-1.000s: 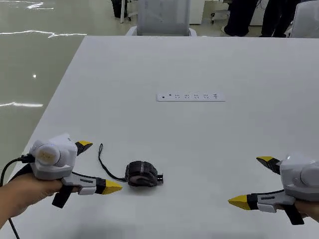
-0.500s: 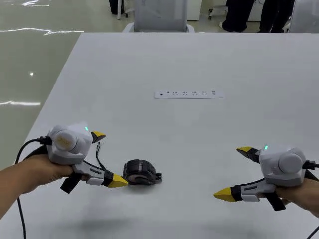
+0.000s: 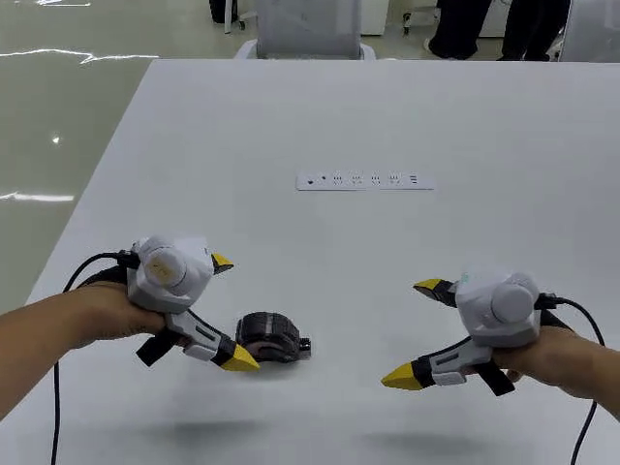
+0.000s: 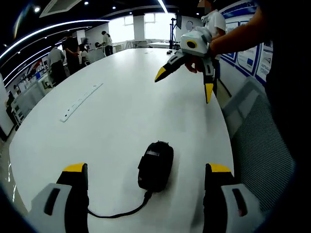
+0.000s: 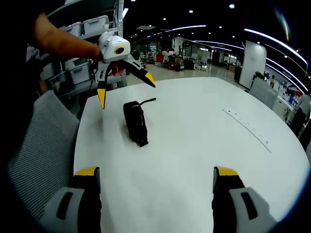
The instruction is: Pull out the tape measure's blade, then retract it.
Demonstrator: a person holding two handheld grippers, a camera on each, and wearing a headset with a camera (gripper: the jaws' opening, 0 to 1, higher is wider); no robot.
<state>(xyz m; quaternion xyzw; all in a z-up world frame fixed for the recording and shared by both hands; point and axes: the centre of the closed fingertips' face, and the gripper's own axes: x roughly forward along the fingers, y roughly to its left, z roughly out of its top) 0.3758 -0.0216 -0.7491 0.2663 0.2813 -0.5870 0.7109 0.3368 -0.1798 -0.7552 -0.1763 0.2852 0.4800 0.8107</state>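
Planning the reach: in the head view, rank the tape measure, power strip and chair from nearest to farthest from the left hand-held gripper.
1. tape measure, right beside it.
2. power strip, farther ahead, centre.
3. chair, at the far end.

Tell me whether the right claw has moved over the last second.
Yes. Measured against the power strip in the head view, the right claw has come inward, toward the tape measure.

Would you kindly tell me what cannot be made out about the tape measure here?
Tape measure: head view, its lower-left edge sits behind the left tongs' lower tip.
Blade hook: too small in the head view for detail.
Strap: left gripper view, its end is hidden behind the left jaw.
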